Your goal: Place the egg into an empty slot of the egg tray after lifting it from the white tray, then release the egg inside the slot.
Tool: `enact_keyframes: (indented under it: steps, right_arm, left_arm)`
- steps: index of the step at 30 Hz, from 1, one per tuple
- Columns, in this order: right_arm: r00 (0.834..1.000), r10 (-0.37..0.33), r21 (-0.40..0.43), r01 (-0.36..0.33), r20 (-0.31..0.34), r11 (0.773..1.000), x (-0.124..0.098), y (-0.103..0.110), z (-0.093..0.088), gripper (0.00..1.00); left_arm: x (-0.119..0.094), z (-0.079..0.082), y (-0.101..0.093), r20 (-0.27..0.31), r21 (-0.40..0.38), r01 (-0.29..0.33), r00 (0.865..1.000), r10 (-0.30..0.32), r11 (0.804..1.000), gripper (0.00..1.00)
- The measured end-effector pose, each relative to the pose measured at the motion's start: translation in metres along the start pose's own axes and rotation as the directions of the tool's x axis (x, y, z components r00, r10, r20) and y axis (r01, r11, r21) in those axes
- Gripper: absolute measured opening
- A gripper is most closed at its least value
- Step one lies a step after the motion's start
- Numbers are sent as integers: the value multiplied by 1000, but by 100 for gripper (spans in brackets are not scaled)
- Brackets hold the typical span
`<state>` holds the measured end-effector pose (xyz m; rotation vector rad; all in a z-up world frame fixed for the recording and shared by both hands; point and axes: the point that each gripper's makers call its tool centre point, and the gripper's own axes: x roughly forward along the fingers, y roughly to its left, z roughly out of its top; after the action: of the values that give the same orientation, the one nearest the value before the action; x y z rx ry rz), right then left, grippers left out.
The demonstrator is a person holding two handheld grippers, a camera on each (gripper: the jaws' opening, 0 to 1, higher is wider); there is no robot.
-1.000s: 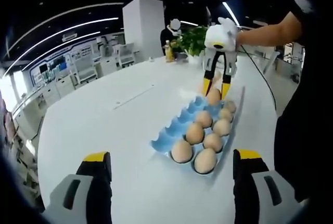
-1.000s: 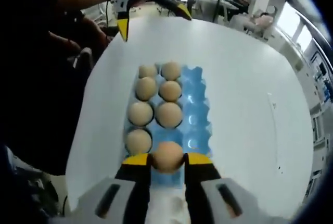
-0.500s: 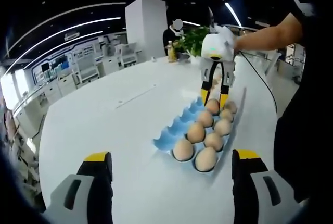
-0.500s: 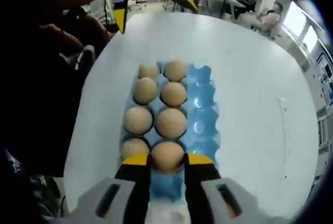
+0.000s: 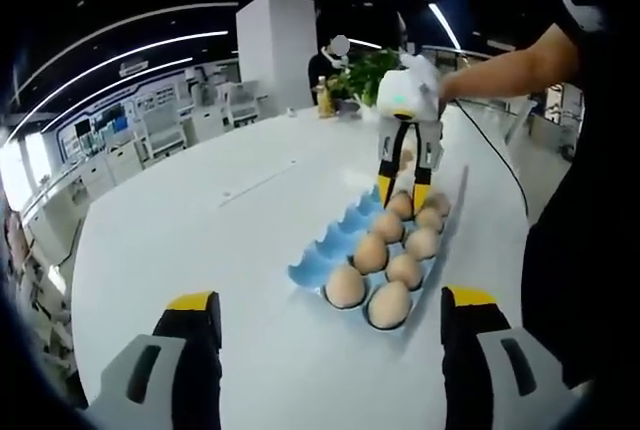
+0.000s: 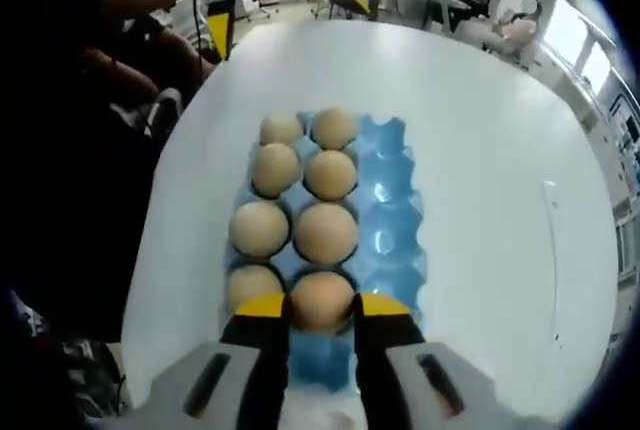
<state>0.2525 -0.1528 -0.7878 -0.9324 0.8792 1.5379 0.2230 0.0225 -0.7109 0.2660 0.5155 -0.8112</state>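
Tongs [image 5: 325,370] of the left hand stand apart above the white surface [image 5: 200,240], near the blue egg tray [image 5: 335,245]. Right tongs [image 6: 320,312] grip an egg [image 6: 320,300] low over a near slot of that tray [image 6: 395,220].

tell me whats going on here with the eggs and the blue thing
A person is loading brown eggs into a blue moulded egg tray on a white round table, holding a set of tongs in each hand. The right tongs are shut on a brown egg, lowered at the near end of the tray's middle row, not yet released. Seven other eggs sit in two rows, and the third row is bare. The left tongs are open, hanging above the table short of the tray.
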Motion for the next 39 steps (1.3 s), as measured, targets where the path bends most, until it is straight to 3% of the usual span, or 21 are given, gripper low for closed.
enact_keyframes:
  steps: [9,18,26,33,39]
  right_arm:
    - [1000,9,-26,-10,-21,1000,5,1,-3,25]
    - [1000,10,-50,-9,24,999,4,2,-6,26]
    - [997,-14,5,14,76,1000,-5,-1,-9,25]
    - [992,-58,69,51,109,996,-18,-6,-25,24]
    - [993,-80,83,72,91,994,-24,-3,-40,24]
  left_arm:
    - [-1,1,0,-2,4,-3,1000,3,1000,91]
    - [2,1,-3,-10,7,3,1000,-3,1000,91]
    - [-1,7,1,-5,18,-12,1000,13,1000,92]
    - [-3,5,1,-17,26,-16,1000,16,1000,92]
    - [-2,5,1,-22,26,-12,1000,13,1000,91]
